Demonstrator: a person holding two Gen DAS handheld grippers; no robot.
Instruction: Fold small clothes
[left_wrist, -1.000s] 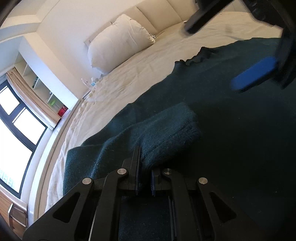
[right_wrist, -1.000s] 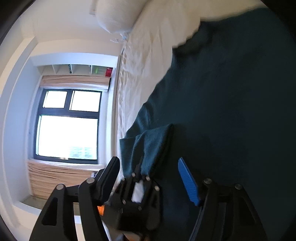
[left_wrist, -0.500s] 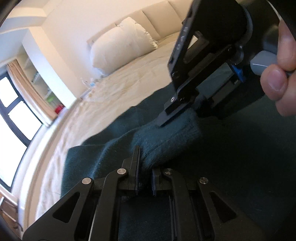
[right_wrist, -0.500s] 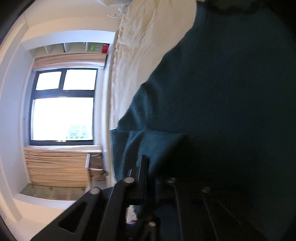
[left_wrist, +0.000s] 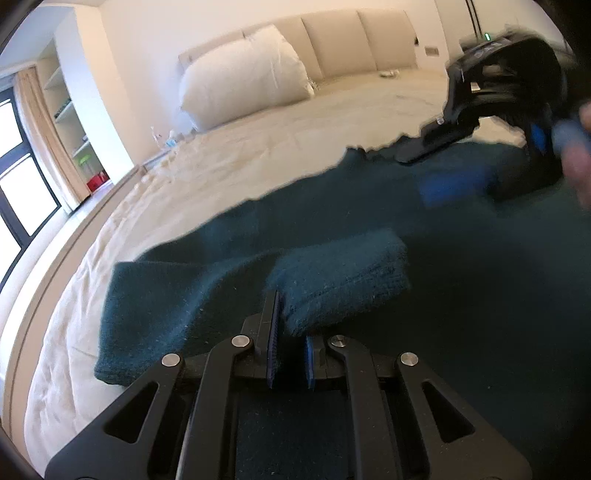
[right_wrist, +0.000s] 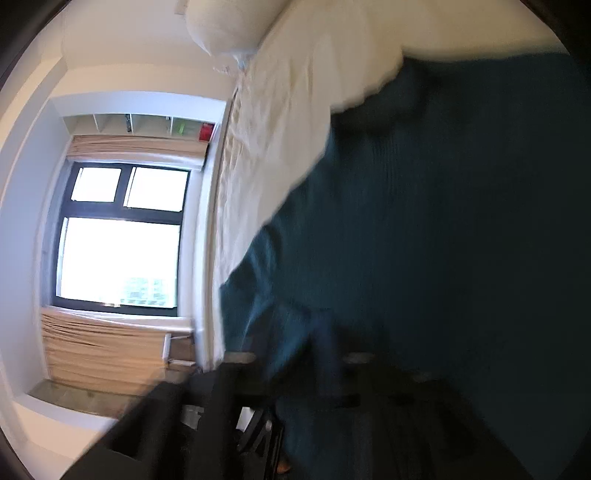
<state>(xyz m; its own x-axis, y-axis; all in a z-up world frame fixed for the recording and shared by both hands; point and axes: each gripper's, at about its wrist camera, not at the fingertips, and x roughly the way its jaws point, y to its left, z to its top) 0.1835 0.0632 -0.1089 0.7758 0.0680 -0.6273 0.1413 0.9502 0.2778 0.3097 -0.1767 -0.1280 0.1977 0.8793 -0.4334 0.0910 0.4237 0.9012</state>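
Note:
A dark teal knitted garment lies spread on the cream bed sheet. My left gripper is shut on a folded sleeve of it, held just above the garment's body. My right gripper shows blurred at the far right of the left wrist view, over the garment near its far edge, its jaws apart. In the right wrist view the garment fills the right side, and the gripper's own fingers are a dark blur at the bottom.
A large white pillow leans on the padded headboard. A window with beige curtains and wall shelves lie beyond the bed's left edge.
My right gripper has lifted off the folded sleeve and moved away toward the garment's far right edge, opening. My left gripper still holds the sleeve in about the same place.

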